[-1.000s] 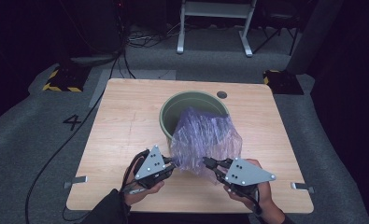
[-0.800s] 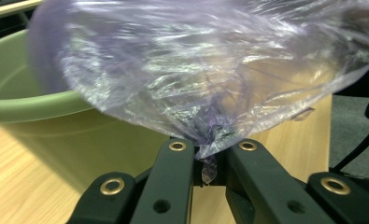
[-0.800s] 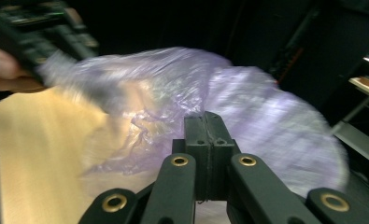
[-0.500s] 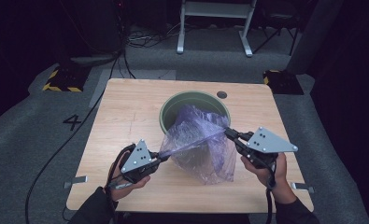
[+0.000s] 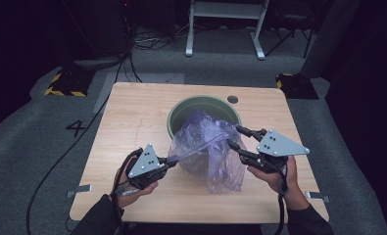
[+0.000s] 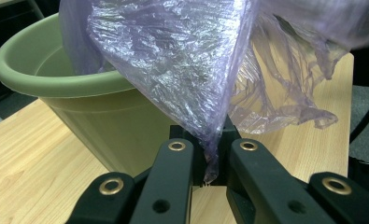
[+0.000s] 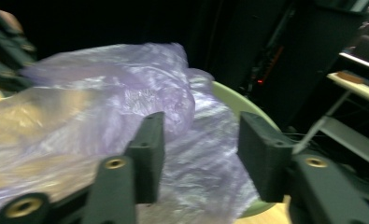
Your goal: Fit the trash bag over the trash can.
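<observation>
L gripper (image 5: 169, 164) pinches crinkly translucent purple plastic bag (image 5: 208, 147); R gripper (image 5: 240, 136), jaws just opened, prob holds nothing. Risk: one-sided pull drags bag off round green plastic pot (image 5: 177, 113).

The bag (image 5: 210, 152) is a pale, see-through violet, its crinkled film catching white glints (in the left gripper view it reads almost silver where the light hits). The pot (image 5: 181, 110) is a dull sage green, darker inside. The tabletop (image 5: 132, 117) is light wood with a fine straight grain and one small dark round hole cover (image 5: 232, 99). The left tongs (image 5: 169, 164) and the right tongs (image 5: 240, 137) are black, with brass-coloured rings on the jaws and grey plates on top. The floor (image 5: 44, 127) is grey carpet marked with a black "4" (image 5: 75, 128); a yellow-and-black striped block (image 5: 63, 84) lies on it.
</observation>
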{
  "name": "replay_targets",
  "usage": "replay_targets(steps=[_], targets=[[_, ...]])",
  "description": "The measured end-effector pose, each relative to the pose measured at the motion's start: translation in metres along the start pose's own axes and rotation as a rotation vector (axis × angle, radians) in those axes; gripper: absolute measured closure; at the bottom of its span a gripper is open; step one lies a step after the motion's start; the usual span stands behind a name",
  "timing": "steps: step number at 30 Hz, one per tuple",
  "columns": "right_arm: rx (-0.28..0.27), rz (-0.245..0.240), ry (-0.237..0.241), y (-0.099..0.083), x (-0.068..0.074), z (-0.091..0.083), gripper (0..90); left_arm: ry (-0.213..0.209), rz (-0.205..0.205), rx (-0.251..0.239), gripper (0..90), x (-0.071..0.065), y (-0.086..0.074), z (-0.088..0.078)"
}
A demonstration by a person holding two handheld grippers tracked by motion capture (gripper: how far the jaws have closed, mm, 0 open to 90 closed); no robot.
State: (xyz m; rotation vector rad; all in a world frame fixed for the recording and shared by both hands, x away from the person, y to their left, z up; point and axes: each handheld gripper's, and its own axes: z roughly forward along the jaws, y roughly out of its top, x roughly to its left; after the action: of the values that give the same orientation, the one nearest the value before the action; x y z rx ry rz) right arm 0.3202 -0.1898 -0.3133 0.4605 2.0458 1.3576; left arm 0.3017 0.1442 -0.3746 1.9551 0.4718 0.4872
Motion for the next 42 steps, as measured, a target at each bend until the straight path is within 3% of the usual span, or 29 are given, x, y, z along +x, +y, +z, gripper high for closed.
replay_targets(steps=[6, 8, 13, 17, 21, 25, 30, 33, 35, 37, 38, 42], targets=[[-0.049, -0.001, 0.026, -0.002, 0.014, -0.025, 36.4, 0.009, -0.008, 0.003, 88.8, 0.000, 0.000, 0.001], [-0.066, -0.006, 0.051, -0.002, 0.020, -0.033, 35.6, 0.014, -0.010, 0.005, 88.9, 0.000, 0.000, 0.002], [-0.070, -0.070, 0.085, -0.001, 0.038, -0.045, 33.7, 0.034, -0.019, 0.005, 89.0, 0.002, 0.000, 0.001], [-0.090, -0.055, 0.092, 0.000, 0.046, -0.054, 32.6, 0.040, -0.029, 0.000, 88.9, 0.004, 0.000, 0.001], [-0.067, -0.048, 0.085, -0.008, 0.065, -0.050, 28.8, 0.037, -0.032, -0.008, 89.0, 0.002, 0.000, 0.002], [-0.027, -0.022, 0.053, -0.022, 0.080, -0.035, 22.2, 0.030, -0.030, -0.016, 88.9, 0.000, 0.002, 0.003], [0.044, -0.032, -0.029, -0.036, 0.088, -0.011, 19.4, 0.024, -0.028, -0.030, 88.9, 0.000, 0.004, 0.002], [0.063, -0.033, -0.105, -0.042, 0.086, -0.003, 24.1, 0.017, -0.026, -0.035, 89.0, 0.000, 0.004, 0.002], [0.058, -0.022, -0.130, -0.046, 0.082, 0.000, 41.8, 0.019, -0.023, -0.033, 89.0, 0.001, 0.004, 0.001], [0.070, -0.039, -0.163, -0.048, 0.078, 0.001, 52.1, 0.018, -0.029, -0.035, 88.9, 0.002, 0.004, 0.000], [0.067, -0.037, -0.170, -0.049, 0.075, 0.001, 61.8, 0.020, -0.029, -0.035, 89.0, 0.002, 0.004, 0.000], [0.029, 0.006, -0.162, -0.051, 0.059, -0.007, 78.1, 0.032, -0.026, -0.030, 89.0, 0.004, 0.004, -0.003]])
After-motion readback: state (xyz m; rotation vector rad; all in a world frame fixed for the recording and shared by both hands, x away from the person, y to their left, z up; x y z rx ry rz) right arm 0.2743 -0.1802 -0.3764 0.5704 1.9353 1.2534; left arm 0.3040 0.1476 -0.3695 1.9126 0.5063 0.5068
